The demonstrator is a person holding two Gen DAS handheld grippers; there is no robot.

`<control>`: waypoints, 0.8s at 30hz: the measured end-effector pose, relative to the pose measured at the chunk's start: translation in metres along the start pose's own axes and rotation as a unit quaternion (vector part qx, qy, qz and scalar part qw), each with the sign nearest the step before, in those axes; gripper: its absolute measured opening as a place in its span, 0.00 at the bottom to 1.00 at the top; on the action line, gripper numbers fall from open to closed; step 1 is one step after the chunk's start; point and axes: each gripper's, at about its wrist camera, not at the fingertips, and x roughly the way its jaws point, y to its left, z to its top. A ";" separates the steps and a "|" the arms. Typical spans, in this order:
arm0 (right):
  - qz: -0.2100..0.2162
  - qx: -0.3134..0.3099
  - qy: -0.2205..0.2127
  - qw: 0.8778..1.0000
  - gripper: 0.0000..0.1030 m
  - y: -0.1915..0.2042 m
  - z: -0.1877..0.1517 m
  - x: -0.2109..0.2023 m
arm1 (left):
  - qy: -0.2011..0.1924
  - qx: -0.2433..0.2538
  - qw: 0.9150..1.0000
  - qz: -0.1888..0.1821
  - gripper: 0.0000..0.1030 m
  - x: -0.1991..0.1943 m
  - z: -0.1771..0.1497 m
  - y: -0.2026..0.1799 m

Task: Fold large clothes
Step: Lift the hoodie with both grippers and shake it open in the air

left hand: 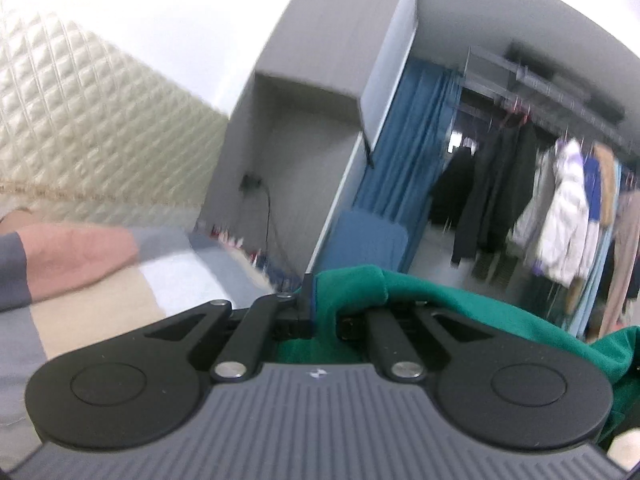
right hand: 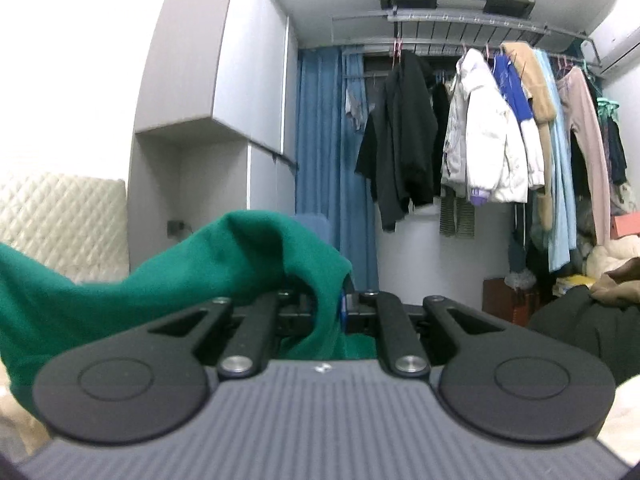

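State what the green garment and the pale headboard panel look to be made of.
Green garment: soft knit, probably fleece or sweatshirt cotton; matte, thick rounded folds, no sheen. Headboard panel: padded, likely faux leather or vinyl; cream, diamond-quilted, with glossy highlights on the tufts. Motion blur leaves both uncertain.

Open air ahead, clutter right

Wardrobe (right hand: 216, 80) and curtain (right hand: 320, 152) stand well ahead; hanging coats (right hand: 480, 136) and piled clothes (right hand: 580, 320) crowd the right; headboard (left hand: 80, 128) bounds the left.

A bed (left hand: 104, 300) carries the work, covered by bedding in broad grey, beige, white and blue blocks. A person's bare forearm (left hand: 76, 260) rests across it, before a cream quilted headboard (left hand: 80, 132).
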 end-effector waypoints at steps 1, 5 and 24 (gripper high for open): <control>0.004 0.016 0.026 1.000 0.13 -0.005 -0.005 0.009 | 0.013 0.003 1.000 0.005 0.03 0.004 -0.005 0.001; 0.019 0.077 0.145 0.986 0.13 -0.017 -0.035 0.052 | 0.084 0.013 0.996 0.037 0.04 0.045 -0.040 0.017; 0.055 0.194 0.310 0.929 0.32 -0.019 -0.131 0.124 | 0.247 -0.005 0.962 0.113 0.41 0.135 -0.107 0.061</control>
